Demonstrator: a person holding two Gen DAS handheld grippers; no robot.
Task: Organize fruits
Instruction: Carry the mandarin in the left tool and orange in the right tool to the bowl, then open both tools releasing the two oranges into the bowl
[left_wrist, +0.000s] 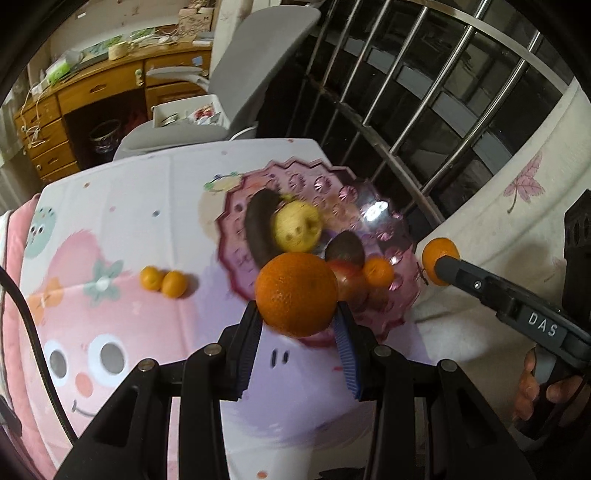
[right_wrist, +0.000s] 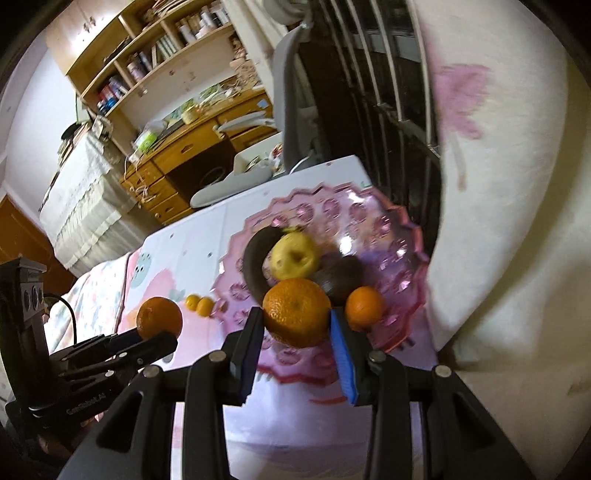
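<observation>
My left gripper (left_wrist: 299, 317) is shut on an orange (left_wrist: 296, 294), held above the near rim of the pink glass plate (left_wrist: 295, 177). My right gripper (right_wrist: 297, 325) is shut on another orange (right_wrist: 296, 311), also over the plate's (right_wrist: 391, 221) near edge. Each gripper shows in the other's view, the right one (left_wrist: 441, 266) at the plate's right side and the left one (right_wrist: 160, 328) left of the plate. The plate holds a dark banana (left_wrist: 258, 225), a yellow apple (left_wrist: 295, 229), a dark fruit (left_wrist: 345, 251), a reddish fruit (left_wrist: 351, 280) and a small orange (left_wrist: 377, 272). Two kumquats (left_wrist: 164, 281) lie on the cloth left of the plate.
The table wears a pink cartoon cloth (left_wrist: 110, 332). A grey chair (left_wrist: 236, 85) stands behind it, a metal window grille (left_wrist: 424, 110) at the back right, a white curtain (left_wrist: 517, 206) on the right, and a wooden desk (left_wrist: 92, 96) far back left.
</observation>
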